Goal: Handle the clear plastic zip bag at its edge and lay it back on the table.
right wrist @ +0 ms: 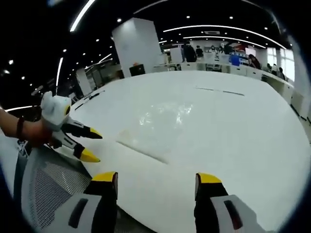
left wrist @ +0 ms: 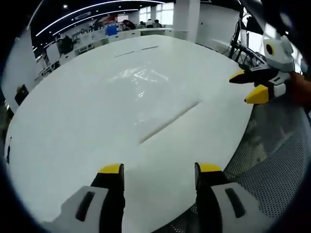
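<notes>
Flat on the white table (left wrist: 58, 145), the clear zip bag (left wrist: 146, 90) looks limp, light and slippery, its stiffer zip edge at five o'clock the likely hold, while left gripper (left wrist: 159, 170) and right gripper (right wrist: 156, 178) gape empty.

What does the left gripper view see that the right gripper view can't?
Left gripper view alone: the left gripper with open fingers low in the picture, the right gripper at the table's right edge, and bright windows far behind.

Right gripper view alone: the right gripper's own open fingers low in the picture, the left gripper held by a hand with a dark wristband, and a big white pillar.

Both: the white table, the clear bag lying flat on it, and a mesh chair near the table's edge.
</notes>
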`<state>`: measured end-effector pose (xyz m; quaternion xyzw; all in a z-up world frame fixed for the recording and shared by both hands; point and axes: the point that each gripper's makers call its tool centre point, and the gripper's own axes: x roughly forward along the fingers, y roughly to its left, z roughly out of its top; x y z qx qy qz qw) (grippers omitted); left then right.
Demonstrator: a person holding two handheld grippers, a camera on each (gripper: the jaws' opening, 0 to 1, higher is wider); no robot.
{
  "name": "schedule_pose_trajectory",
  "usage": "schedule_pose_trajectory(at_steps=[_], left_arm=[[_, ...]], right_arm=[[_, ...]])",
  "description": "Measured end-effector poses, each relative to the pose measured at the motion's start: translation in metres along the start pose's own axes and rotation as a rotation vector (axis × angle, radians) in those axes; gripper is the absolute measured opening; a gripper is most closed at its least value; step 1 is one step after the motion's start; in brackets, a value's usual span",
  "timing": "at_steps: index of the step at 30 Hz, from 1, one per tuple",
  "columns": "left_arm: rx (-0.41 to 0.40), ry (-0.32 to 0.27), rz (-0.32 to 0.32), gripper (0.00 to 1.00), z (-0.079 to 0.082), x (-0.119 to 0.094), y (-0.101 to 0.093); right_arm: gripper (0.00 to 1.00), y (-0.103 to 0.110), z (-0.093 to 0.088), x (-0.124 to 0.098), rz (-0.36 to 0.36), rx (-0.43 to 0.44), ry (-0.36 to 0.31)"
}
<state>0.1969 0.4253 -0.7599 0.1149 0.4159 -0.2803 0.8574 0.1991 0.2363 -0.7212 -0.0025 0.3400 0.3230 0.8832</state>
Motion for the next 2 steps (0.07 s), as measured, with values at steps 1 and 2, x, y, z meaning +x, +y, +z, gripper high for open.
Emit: schedule_pose_trajectory(at_steps=[1,2], left_arm=[[0.0,0.0,-0.001,0.57,-0.0006,0.0011,0.0009],[0.0,-0.001,-0.001,0.57,-0.0004,0.001,0.0007]], right_arm=[[0.64,0.0001,-0.0003,-0.0002,-0.001,0.0,0.001],[0.64,0.0002,-0.0004,-0.0006,-0.001,-0.001,0.002]])
